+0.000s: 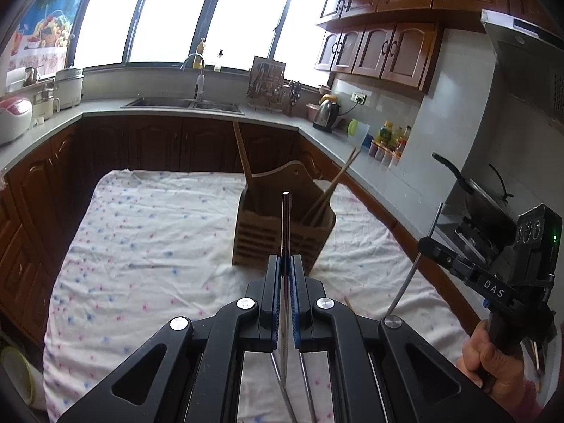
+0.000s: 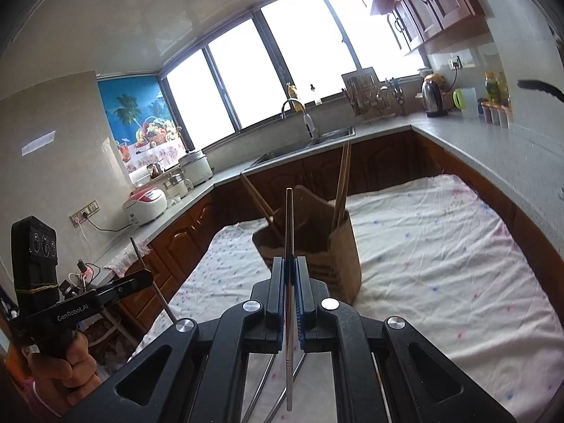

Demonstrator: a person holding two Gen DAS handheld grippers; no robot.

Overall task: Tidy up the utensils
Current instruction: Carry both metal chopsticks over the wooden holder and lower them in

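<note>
A wooden utensil holder (image 1: pixel 257 236) (image 2: pixel 338 246) stands on the floral-cloth table (image 1: pixel 141 246) with wooden chopsticks (image 1: pixel 243 155) (image 2: pixel 340 183) leaning in two of its compartments. My left gripper (image 1: pixel 286 259) is shut on a metal chopstick (image 1: pixel 285 218) that points up toward the holder. It also shows at the left of the right wrist view as the left gripper (image 2: pixel 146 275), held by a hand. My right gripper (image 2: pixel 289 261) (image 1: pixel 424 243) is shut on a second metal chopstick (image 2: pixel 289 218) (image 1: pixel 412 271). More metal utensils (image 1: pixel 278 370) (image 2: pixel 261 387) lie on the cloth under the grippers.
Grey counters run around the table, with a sink (image 1: pixel 187 104), dish rack (image 1: pixel 268 88), kettle (image 1: pixel 326 112) and rice cooker (image 1: pixel 14 116). A wok (image 1: pixel 483 194) sits on the stove at the right. A wooden stick tip (image 1: pixel 349 303) lies near the right gripper.
</note>
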